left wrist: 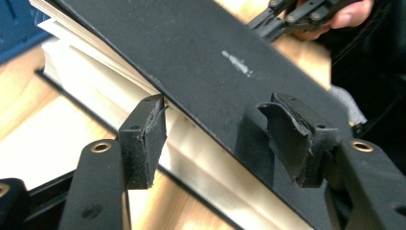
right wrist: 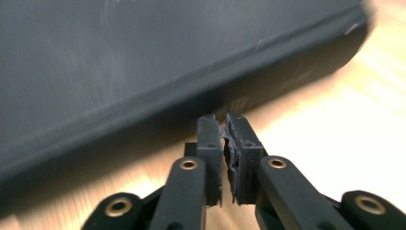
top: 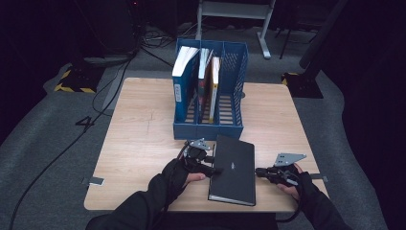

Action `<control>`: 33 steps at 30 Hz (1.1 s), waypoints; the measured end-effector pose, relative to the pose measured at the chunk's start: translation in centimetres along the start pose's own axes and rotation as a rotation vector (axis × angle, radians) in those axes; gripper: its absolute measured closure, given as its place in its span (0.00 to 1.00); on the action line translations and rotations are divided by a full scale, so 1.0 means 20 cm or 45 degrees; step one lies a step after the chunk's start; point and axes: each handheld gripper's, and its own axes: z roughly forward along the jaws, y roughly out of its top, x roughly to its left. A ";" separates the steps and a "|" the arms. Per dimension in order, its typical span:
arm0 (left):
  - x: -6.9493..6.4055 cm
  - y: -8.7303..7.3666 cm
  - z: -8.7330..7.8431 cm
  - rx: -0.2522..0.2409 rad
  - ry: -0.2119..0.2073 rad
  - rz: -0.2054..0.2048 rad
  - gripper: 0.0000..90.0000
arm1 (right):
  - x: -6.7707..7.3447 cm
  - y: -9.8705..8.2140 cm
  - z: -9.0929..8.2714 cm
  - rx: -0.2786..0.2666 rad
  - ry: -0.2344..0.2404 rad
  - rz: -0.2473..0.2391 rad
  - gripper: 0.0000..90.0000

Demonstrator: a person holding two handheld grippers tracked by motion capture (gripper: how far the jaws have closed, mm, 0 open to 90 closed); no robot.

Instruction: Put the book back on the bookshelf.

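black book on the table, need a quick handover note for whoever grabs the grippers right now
Left gripper: open, jaws straddling the page-side edge of the black book, one pad below the lifted front cover, one above it. Nothing clamped yet.
Right gripper: shut and empty, tips right at the book's spine side, low on the table.
Book: lying flat at the near table edge, in front of the blue file rack, which holds three upright books in its left and middle slots; the right slot looks free.
Done: book approached from both sides.
Left: likely close on the cover or book, lift it, and stand it in the rack.
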 end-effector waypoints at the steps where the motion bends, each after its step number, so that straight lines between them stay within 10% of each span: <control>1: 0.00 0.00 0.01 0.007 -0.007 -0.001 0.45 | -0.01 0.02 -0.02 -0.075 0.050 0.029 0.94; 5: -0.01 0.00 0.03 0.038 0.018 0.007 0.47 | 0.07 0.13 -0.02 -0.034 -0.022 -0.094 0.97; 29: 0.02 0.02 0.04 0.033 -0.005 -0.011 0.54 | -0.02 0.02 0.02 0.163 -0.136 -0.074 0.99; 33: 0.03 0.06 0.08 0.034 -0.151 -0.037 0.51 | -0.05 0.02 0.03 0.124 -0.113 -0.026 0.99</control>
